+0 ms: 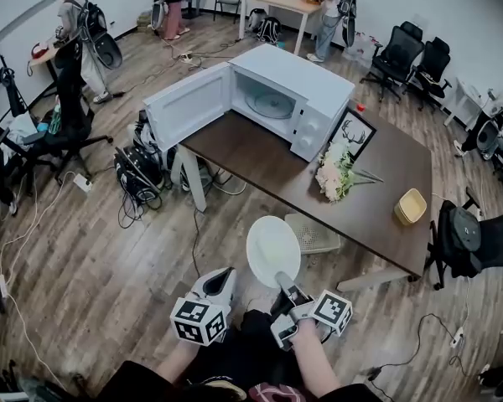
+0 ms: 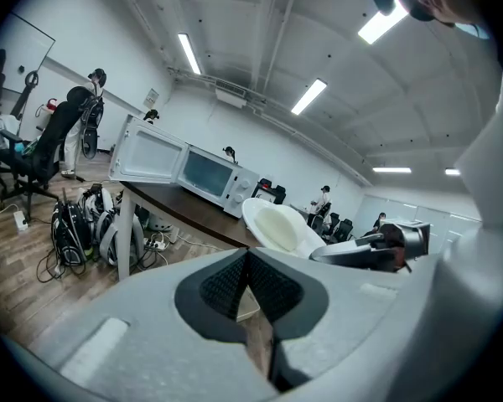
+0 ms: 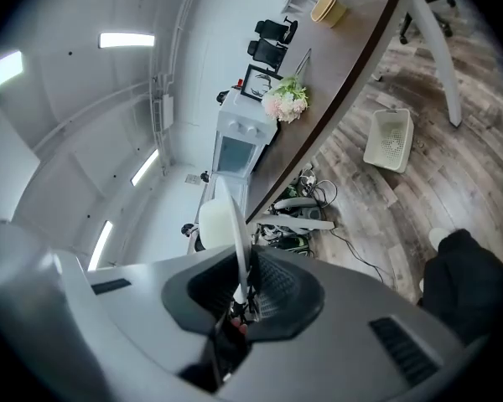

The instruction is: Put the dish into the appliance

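A white microwave [image 1: 289,99] stands at the far end of a brown table [image 1: 260,162]. Its door [image 1: 187,105] is swung open to the left and the glass turntable inside is bare. My right gripper [image 1: 282,281] is shut on the near rim of a white plate [image 1: 273,249], held in the air short of the table's near edge. The right gripper view has the plate [image 3: 234,220] edge-on between the pads [image 3: 256,285]. My left gripper [image 1: 220,278] hangs left of the plate, shut and holding nothing. In the left gripper view, the plate [image 2: 278,227] and microwave [image 2: 203,172] lie beyond its jaws [image 2: 247,268].
On the table are a flower bunch [image 1: 335,172], a framed deer picture [image 1: 352,132] and a yellow bowl [image 1: 410,206]. A white basket [image 1: 313,233] sits on the floor under the table. Bags and cables [image 1: 142,174] lie at its left end. Office chairs and several people stand around the room.
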A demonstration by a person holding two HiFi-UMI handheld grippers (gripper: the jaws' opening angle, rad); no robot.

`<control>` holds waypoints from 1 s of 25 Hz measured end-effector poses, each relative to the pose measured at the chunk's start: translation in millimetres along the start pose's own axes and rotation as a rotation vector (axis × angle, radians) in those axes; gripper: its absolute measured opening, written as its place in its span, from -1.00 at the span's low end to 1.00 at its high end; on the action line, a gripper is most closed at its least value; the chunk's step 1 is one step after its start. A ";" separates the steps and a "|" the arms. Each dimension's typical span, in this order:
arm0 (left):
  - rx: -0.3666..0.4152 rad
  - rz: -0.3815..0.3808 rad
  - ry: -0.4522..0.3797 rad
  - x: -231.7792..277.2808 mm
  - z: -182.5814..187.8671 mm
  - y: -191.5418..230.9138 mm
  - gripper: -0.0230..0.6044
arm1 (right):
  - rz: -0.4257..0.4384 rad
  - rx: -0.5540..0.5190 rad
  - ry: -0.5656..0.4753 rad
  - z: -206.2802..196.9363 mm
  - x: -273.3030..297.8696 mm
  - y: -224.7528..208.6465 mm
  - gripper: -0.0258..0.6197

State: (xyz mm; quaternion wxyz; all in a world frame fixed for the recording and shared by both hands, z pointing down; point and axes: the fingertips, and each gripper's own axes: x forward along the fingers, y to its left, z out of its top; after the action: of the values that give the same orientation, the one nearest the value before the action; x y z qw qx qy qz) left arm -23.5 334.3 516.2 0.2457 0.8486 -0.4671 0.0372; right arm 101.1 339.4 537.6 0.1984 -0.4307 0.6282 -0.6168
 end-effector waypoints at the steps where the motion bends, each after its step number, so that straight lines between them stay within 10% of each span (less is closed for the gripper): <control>1: 0.000 0.003 0.001 1.9 0.0 1.1 -0.90 | -0.002 0.000 0.003 1.8 2.5 -0.6 -0.80; 25: -0.068 0.195 -0.042 158.7 60.2 43.9 -0.90 | -0.012 -0.040 0.135 142.9 130.1 -5.7 -0.79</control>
State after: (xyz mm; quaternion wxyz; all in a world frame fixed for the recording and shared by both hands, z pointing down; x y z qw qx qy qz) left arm 19.9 164.7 526.7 0.2600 0.7908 -0.5534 0.0274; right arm 142.8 151.6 556.7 0.1431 -0.3956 0.6498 -0.6330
